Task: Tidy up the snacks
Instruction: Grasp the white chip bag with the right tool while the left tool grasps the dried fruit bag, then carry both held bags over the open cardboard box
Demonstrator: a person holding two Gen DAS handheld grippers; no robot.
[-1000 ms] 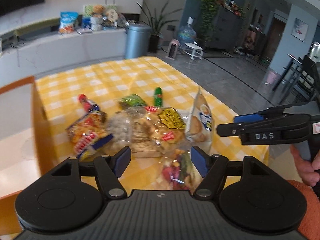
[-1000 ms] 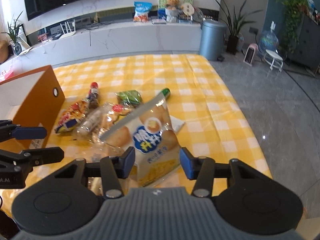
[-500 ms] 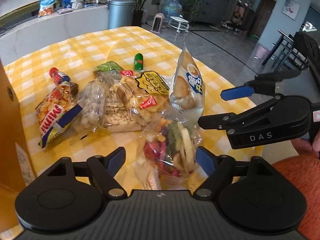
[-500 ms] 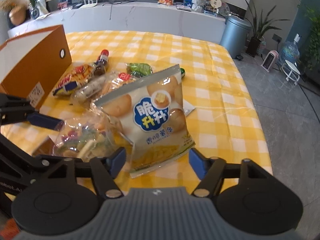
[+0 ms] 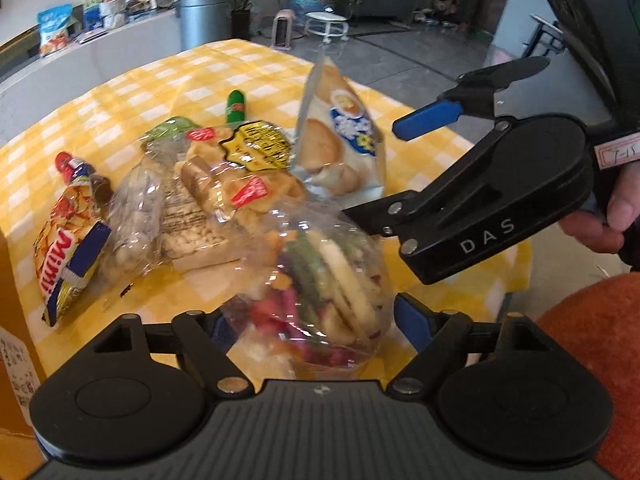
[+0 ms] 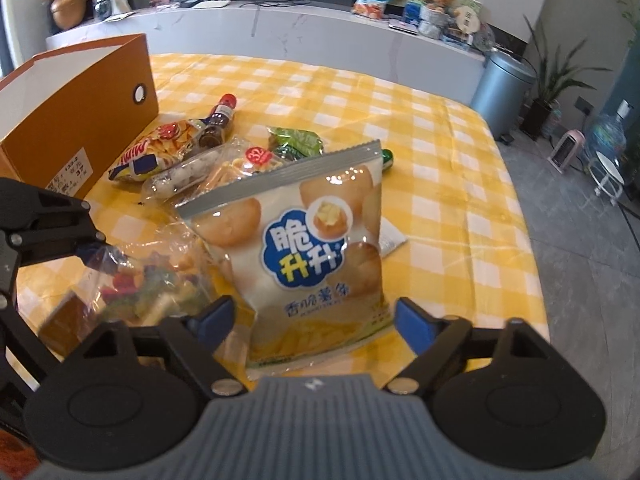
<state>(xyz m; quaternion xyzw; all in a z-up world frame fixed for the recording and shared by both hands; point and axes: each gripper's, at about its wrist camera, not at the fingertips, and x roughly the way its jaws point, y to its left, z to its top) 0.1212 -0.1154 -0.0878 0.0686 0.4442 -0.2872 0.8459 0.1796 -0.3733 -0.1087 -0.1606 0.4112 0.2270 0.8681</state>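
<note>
In the left wrist view the left gripper fills the bottom of the frame with its blue-padded fingers spread wide, and a clear bag of mixed vegetable crisps sits between them; whether the pads touch the film cannot be told. The right gripper reaches in from the right edge of that frame, jaws parted, with a hand behind it at the far right. In the right wrist view the right gripper is likewise wide, its fingers flanking the lower end of a white potato-chip bag that stands tilted up at centre frame, not pinched. To the left of it in that frame lies the clear bag of mixed vegetable crisps, with the left gripper coming in from the left edge. Beyond them, toward the middle of the frame, more snacks lie close together on the yellow-checked tabletop: a clear packet of pale round pieces, an orange Mimi bag, a dark bottle with a red cap, a green packet and a green tube at upper centre of the left view. An orange cardboard box stands at the upper left.
</note>
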